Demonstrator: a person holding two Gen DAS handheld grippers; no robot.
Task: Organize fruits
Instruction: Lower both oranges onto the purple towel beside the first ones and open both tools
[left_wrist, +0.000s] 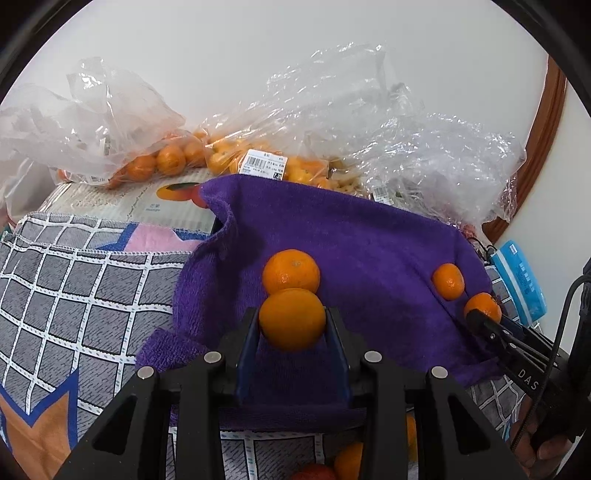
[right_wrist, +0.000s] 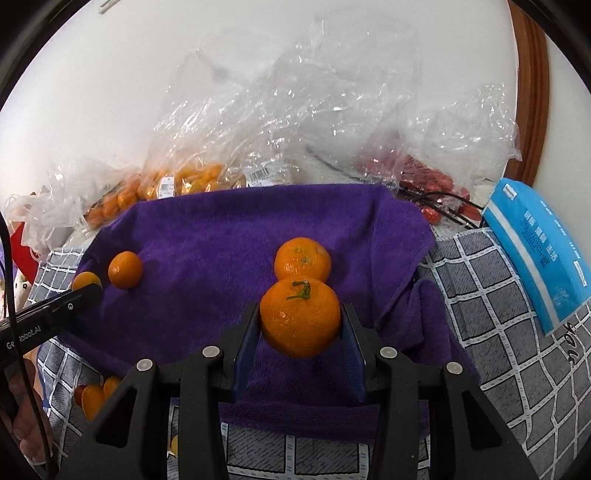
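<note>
Over the purple towel (left_wrist: 369, 240), 2 tools, left tool (left_wrist: 292, 325) and right tool (right_wrist: 300, 325), each clamped around 1 tangerine (left_wrist: 291, 318).

Your worktop is covered by a grey grid-pattern cloth (right_wrist: 517, 332). On that cloth you've got a purple towel (right_wrist: 229, 229), spread out and rumpled at its right edge, and a blue packet (right_wrist: 535, 251) just right of the towel. Along the back by the wall: clear plastic bags of oranges (left_wrist: 162, 158), a bag of small red fruit (right_wrist: 424, 181), and a printed mango carton (left_wrist: 162, 203) under the left bags. A few loose fruits (right_wrist: 96, 395) sit on the cloth at the towel's near left corner
</note>
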